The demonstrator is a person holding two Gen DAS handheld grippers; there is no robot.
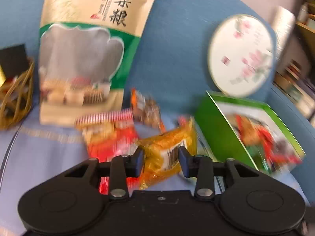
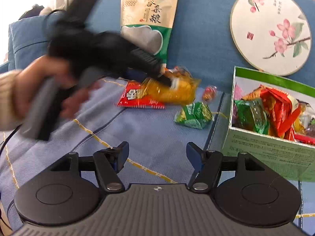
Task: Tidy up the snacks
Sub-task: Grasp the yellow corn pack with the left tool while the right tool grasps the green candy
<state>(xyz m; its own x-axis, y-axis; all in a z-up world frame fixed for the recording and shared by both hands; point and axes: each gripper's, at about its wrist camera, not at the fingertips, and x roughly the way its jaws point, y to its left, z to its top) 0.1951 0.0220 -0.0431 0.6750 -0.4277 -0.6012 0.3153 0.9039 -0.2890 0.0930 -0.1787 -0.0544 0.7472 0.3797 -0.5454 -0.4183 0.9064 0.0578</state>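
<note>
Our left gripper (image 1: pixel 160 160) clamps the yellow snack packet (image 1: pixel 167 147) above a red packet (image 1: pixel 112 137), while our right gripper (image 2: pixel 157 155) hangs open, empty, beside the green box (image 2: pixel 271 151).

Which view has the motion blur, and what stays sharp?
Left wrist view: whole scene smeared, yellow snack packet and green box included; only the left gripper is crisp. Right wrist view: background sharp, round fan clear; only the person's hand is blurred.

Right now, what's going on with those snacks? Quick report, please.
Left hand-held gripper closed on yellow snack packet. Right hand-held gripper open, empty. Green box half full. Red packet, green packet loose.
</note>
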